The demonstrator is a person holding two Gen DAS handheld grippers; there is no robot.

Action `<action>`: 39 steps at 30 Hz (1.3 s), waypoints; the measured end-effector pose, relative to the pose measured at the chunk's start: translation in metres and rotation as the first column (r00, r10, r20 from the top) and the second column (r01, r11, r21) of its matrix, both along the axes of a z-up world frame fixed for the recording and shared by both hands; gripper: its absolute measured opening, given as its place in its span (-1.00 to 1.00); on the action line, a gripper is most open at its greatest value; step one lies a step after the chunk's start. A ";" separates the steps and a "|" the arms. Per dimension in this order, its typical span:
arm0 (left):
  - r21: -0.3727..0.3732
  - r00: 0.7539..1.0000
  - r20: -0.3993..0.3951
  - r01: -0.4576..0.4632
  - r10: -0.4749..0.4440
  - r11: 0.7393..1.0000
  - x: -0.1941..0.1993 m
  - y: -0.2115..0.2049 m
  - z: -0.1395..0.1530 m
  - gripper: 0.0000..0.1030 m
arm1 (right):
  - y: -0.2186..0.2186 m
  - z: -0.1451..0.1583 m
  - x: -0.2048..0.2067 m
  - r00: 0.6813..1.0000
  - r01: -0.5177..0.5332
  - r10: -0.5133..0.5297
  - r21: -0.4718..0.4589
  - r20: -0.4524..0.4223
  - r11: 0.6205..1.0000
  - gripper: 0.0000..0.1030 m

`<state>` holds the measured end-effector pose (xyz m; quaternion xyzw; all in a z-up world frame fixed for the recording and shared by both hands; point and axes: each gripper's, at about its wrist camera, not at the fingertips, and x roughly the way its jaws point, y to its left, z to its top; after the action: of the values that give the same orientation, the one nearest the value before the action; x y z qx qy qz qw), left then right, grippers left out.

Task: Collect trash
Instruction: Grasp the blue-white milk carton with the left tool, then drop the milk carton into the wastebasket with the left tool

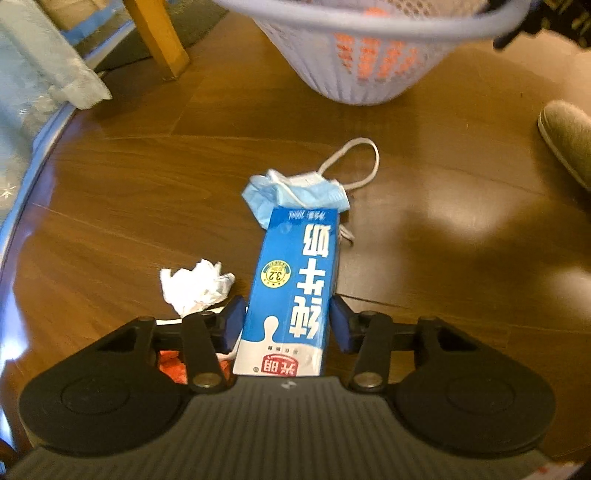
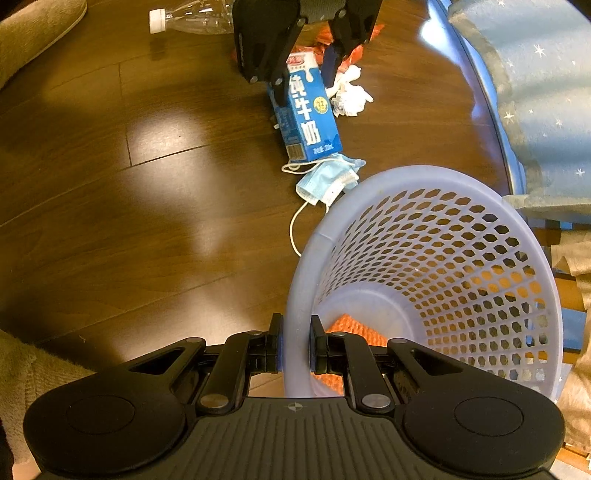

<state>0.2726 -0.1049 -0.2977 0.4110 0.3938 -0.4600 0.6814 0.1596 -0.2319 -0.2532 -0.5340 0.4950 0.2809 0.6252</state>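
A blue and white milk carton [image 1: 291,280] lies on the wooden floor, its far end resting on a blue face mask [image 1: 299,192]. My left gripper [image 1: 287,321] is shut on the carton's near end, a blue pad against each side. From the right wrist view the same carton [image 2: 310,114] sits between the left gripper's [image 2: 303,81] fingers. My right gripper [image 2: 296,343] is shut on the rim of a tilted lavender mesh basket [image 2: 369,177], which has an orange wrapper [image 2: 354,326] inside. The basket [image 1: 369,26] hangs beyond the mask.
A crumpled white tissue [image 1: 195,286] lies left of the carton, with an orange wrapper [image 1: 171,365] under the left fingers. A clear plastic bottle [image 2: 192,18] lies farther off. A slipper [image 1: 569,136], a wooden chair leg [image 1: 159,37] and a starry blue cloth [image 2: 535,74] border the floor.
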 end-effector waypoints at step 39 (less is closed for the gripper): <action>-0.311 0.997 0.072 0.024 -0.001 0.950 0.000 -0.095 0.163 0.09 | 0.001 0.004 -0.005 1.000 0.024 -0.024 0.011 0.004 1.000 -0.83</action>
<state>0.2729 -0.1995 -0.1343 0.3169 0.2891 -0.5057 0.7485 0.1548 -0.2306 -0.2495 -0.5252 0.4987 0.2749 0.6324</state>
